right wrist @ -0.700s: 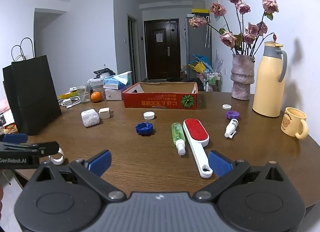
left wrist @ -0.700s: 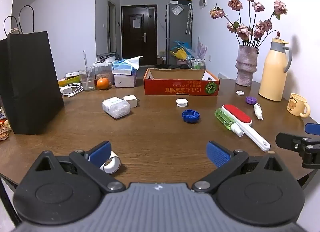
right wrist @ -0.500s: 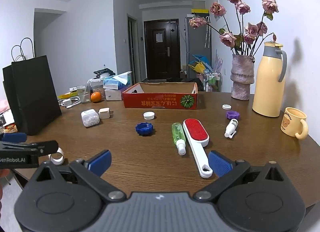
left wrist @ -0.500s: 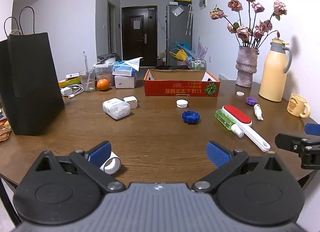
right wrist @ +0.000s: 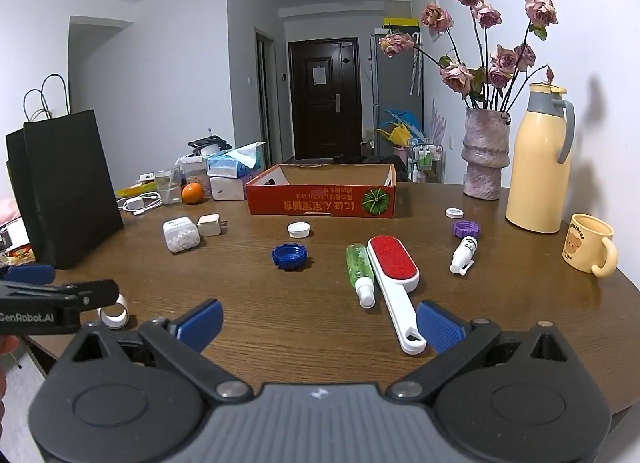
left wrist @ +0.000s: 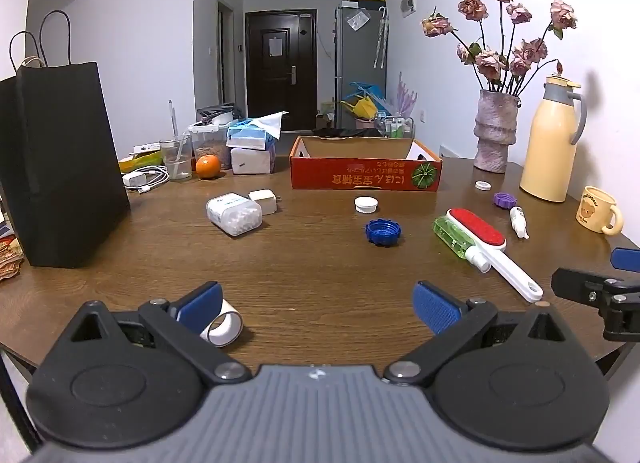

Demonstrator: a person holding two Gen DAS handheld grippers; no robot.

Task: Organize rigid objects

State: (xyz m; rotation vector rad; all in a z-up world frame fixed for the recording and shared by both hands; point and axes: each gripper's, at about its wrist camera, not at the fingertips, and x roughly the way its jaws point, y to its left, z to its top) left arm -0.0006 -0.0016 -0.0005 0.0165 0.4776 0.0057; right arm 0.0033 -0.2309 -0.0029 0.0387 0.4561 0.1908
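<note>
**Inspector:** State your tools.

**Operator:** My left gripper [left wrist: 316, 305] stands wide, nothing between its blue pads. My right gripper [right wrist: 320, 321] likewise stands wide and empty. Both hover over the near edge of the brown wooden table [left wrist: 320, 263].

**Inspector:** Where are the items?

**Operator:** The red cardboard box with the open top [left wrist: 366, 177] sits towards the far edge, centre. In front of it lie a small white cap [left wrist: 366, 204] and a blue ribbed plastic lid [left wrist: 383, 232]. Right of those, a green clear spray bottle [right wrist: 359, 269] lies touching a white lint brush with a red pad [right wrist: 394, 277]. A white tape ring [left wrist: 222, 323] rests at the near edge, just beside my left pad. A purple cap [right wrist: 466, 228] and a small white dropper bottle [right wrist: 464, 254] lie towards the right edge.

**Inspector:** Handling?

**Operator:** In my judgement all are light, stiff plastic. The brush I would take across its narrow handle, not the pad. The bottle is round and smooth, so it may roll or slip; I would grip mid-body. The lids are low, so I would pinch across the rim. The ring could squash if I squeeze hard.
</note>
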